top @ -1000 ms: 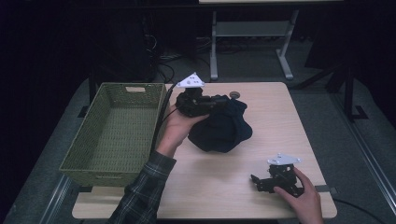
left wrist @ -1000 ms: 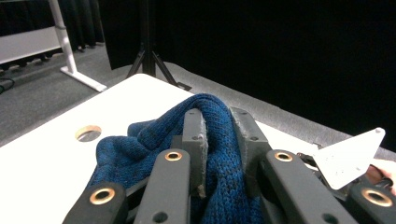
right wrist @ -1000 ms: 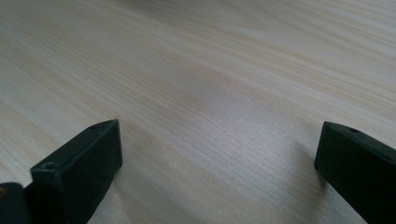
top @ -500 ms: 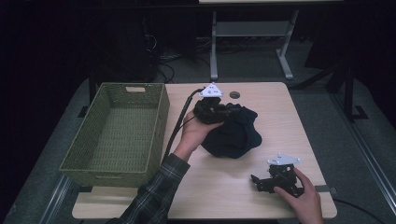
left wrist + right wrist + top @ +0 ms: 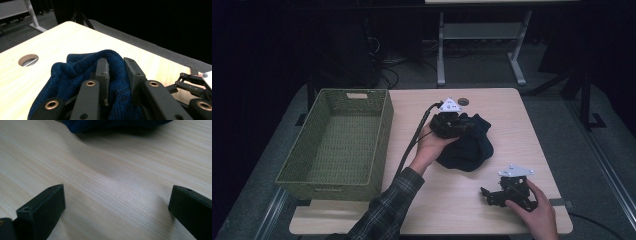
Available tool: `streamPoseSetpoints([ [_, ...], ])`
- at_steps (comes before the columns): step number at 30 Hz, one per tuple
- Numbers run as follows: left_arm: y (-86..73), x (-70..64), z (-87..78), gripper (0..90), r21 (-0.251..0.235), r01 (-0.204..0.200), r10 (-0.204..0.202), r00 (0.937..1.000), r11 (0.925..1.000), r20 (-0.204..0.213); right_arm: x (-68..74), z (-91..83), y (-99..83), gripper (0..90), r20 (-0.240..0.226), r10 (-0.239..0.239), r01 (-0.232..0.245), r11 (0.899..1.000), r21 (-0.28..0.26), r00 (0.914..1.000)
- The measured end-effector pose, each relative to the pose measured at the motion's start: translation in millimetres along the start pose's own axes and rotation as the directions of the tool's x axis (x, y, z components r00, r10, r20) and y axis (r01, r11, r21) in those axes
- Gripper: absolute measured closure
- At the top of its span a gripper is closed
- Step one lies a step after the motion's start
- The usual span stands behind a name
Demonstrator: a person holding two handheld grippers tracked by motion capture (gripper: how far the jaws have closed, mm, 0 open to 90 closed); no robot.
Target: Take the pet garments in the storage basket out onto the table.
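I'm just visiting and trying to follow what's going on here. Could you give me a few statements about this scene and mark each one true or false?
1. The left gripper pinches a fold of the blue cloth. True.
2. The basket holds the cloth. False: the cloth lies on the table, beside the basket.
3. The right gripper is open, nothing between its jaws. True.
4. The right gripper grips the cloth too. False: it rests on bare wood, apart from the cloth.
5. The basket stands at the table's left. True.

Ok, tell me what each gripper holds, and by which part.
The left gripper pinches a raised fold of the blue knit cloth near its top edge. The right gripper is open over the table, holding nothing.
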State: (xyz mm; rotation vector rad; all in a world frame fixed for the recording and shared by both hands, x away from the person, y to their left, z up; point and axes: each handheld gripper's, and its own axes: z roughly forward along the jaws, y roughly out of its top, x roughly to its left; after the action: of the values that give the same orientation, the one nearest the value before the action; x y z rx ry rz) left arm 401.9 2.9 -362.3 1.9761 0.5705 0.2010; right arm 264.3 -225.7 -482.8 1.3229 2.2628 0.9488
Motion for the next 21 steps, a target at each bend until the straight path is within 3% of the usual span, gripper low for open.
streamPoseSetpoints([
  [3, -2.3, -0.1, 2.9, 64.6, 0.004, 0.011, -0.011, 0.9999, 0.9999, 0.002, -0.3, -0.1, -0.1, 0.5, 0.001, -0.004, 0.004, 1.000, 0.001, 1.0000],
  [11, 0.5, -2.5, -0.8, 37.8, -0.001, -0.003, 0.003, 0.9997, 1.0000, -0.025, -0.2, -0.1, -0.1, 0.5, 0.001, -0.004, 0.004, 1.000, 0.000, 1.0000],
  [15, 0.1, -2.7, -4.6, 21.7, 0.012, 0.009, -0.009, 0.9999, 0.9999, 0.008, -0.2, -0.1, -0.1, 0.5, 0.001, -0.003, 0.003, 1.000, 0.001, 1.0000],
  [21, -1.7, -5.8, -19.3, 15.0, 0.024, -0.010, 0.010, 0.9999, 0.9997, -0.011, -0.2, -0.1, -0.1, 0.5, 0.001, -0.003, 0.003, 1.000, 0.001, 1.0000],
])
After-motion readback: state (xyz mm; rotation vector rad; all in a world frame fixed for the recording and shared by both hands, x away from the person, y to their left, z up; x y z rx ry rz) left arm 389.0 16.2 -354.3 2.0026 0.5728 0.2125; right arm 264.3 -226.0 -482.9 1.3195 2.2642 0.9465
